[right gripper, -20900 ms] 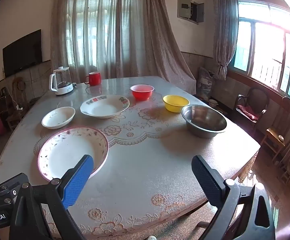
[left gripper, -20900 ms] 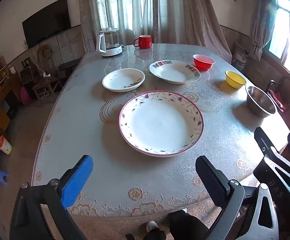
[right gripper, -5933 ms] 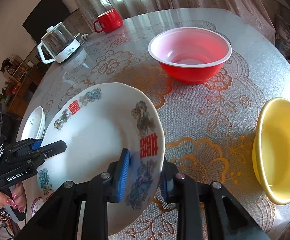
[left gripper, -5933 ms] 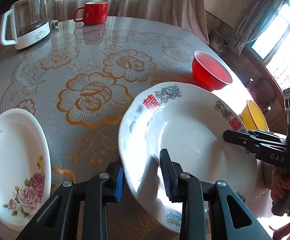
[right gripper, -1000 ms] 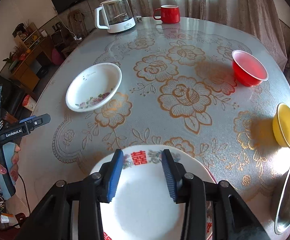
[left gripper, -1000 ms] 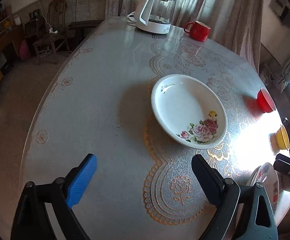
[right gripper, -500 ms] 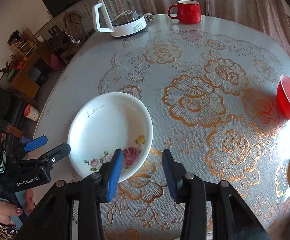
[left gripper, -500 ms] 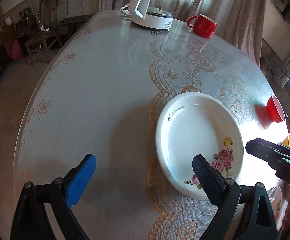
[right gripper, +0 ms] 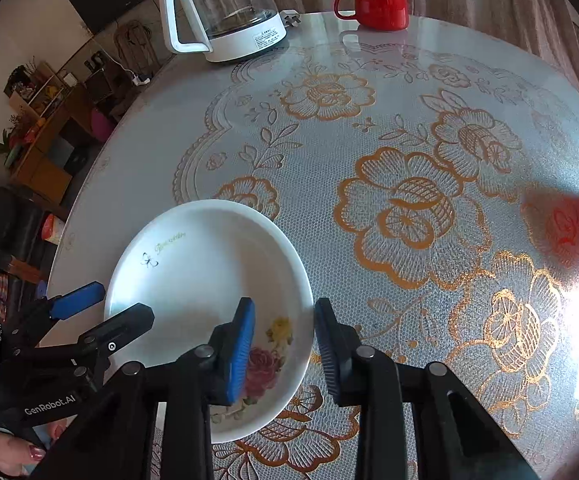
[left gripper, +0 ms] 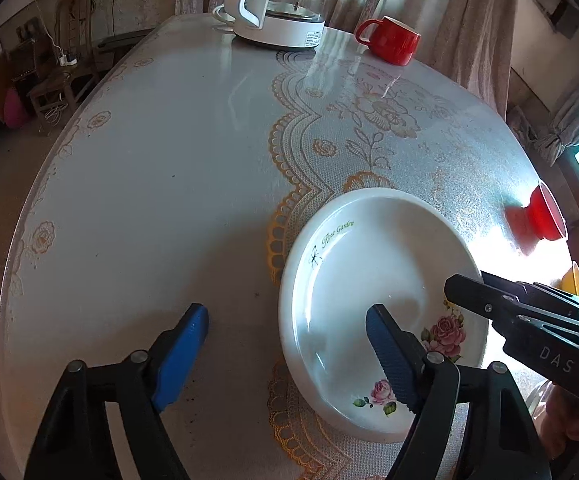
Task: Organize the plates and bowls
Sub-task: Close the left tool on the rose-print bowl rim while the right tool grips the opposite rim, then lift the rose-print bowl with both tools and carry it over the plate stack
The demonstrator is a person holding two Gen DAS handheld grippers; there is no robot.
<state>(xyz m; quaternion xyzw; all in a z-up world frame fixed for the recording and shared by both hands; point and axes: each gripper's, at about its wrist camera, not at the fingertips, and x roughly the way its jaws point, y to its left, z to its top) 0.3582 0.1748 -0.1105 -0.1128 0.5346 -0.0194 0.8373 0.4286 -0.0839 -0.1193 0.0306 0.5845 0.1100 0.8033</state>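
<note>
my left gripper closing w/ rose plate rim between jaws, not yet pinched, my right gripper closing astride its opp rim, plate flat on table, round so no long axis, roses toward me

A round table with a gold flower cloth fills the room. Curtains hang behind it, wooden shelves stand at left, and bright sunlight falls at right.
</note>
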